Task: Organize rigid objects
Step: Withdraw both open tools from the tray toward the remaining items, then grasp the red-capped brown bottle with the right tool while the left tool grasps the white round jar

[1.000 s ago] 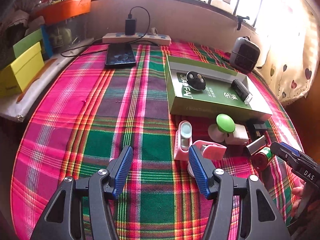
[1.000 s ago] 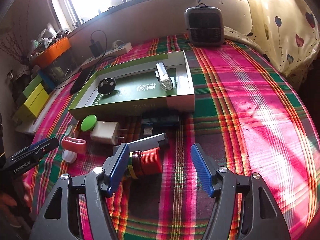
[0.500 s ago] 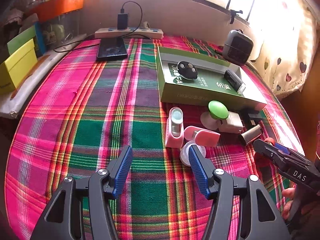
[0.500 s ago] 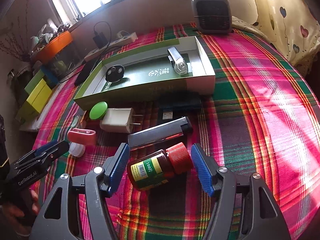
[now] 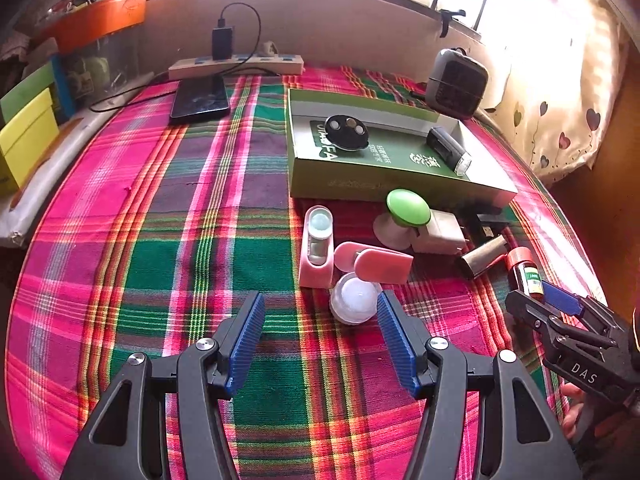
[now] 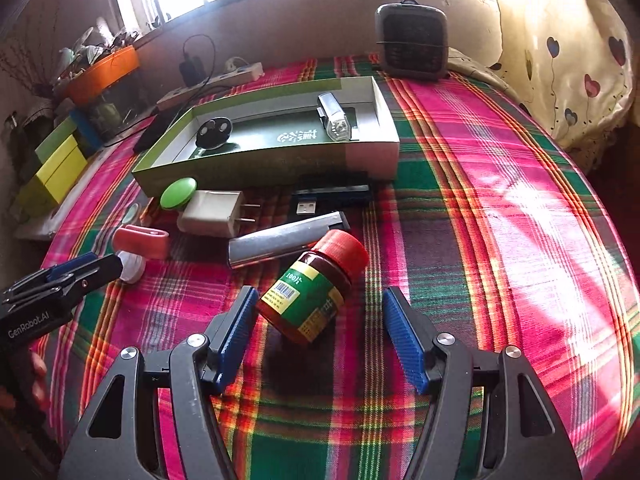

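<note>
Green shallow cardboard box [image 6: 372, 152] sitting toward tabletop's far edge, already holding black round fob [image 6: 214, 132] and small silver torch [image 6: 334, 120].

Right gripper [image 6: 320, 332] hovering, fingers spread wide, brown pill bottle with red cap [image 6: 316, 288] lying tilted between them, not yet gripped.

Bottle looking light, rigid, smooth, likely rolling; best pinching across labelled body.

Left gripper [image 5: 320, 338] waiting, fingers wide, empty, white round lid [image 5: 354, 298] just ahead.

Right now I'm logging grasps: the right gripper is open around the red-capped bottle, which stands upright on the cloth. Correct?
Not quite. The right gripper is open around the bottle, but the bottle lies tipped on its side on the cloth, cap pointing away, as the right wrist view shows.
</note>
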Demonstrator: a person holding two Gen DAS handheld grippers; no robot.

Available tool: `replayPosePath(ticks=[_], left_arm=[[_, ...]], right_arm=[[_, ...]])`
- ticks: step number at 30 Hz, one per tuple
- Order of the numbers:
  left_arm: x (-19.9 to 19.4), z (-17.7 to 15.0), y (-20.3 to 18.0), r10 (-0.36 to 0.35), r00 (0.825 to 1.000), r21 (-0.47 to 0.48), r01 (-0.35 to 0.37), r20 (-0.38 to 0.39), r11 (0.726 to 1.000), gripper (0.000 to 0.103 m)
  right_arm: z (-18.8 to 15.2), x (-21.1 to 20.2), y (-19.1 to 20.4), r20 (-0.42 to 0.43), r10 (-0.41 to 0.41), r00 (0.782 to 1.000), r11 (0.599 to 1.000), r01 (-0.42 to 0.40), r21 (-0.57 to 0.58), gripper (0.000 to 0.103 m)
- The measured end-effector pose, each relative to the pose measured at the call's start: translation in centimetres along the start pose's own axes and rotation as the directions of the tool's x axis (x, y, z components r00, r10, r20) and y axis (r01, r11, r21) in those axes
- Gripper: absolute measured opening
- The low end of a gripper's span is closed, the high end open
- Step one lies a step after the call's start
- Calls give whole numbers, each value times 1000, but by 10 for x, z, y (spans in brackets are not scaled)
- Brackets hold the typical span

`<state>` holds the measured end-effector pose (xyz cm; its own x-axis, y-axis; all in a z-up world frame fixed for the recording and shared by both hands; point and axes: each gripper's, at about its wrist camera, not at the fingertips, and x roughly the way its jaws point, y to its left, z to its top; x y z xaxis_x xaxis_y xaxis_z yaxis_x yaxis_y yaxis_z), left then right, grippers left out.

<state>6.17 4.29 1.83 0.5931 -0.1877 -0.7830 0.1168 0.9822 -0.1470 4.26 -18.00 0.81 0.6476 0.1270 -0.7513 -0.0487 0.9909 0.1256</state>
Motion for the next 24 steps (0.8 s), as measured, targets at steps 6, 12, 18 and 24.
replayPosePath(ticks=[6, 12, 18, 24], left_arm=[[7, -1, -7, -1, 1000, 18, 1, -17, 1000, 58], [13, 2, -12, 33, 999, 48, -32, -21, 998, 58], [17, 5, -12, 66, 998, 52, -65, -16, 996, 58], [17, 5, -11, 70, 998, 45, -69, -8, 997, 58]], right_arm=[[-3, -5, -13, 6, -40, 999, 999, 40, 19, 65], [1, -1, -12, 8, -63, 998, 998, 63, 0, 65], [4, 4, -11, 3, -78, 997, 997, 78, -28, 64], [5, 5, -12, 1, -89, 996, 995, 89, -41, 64]])
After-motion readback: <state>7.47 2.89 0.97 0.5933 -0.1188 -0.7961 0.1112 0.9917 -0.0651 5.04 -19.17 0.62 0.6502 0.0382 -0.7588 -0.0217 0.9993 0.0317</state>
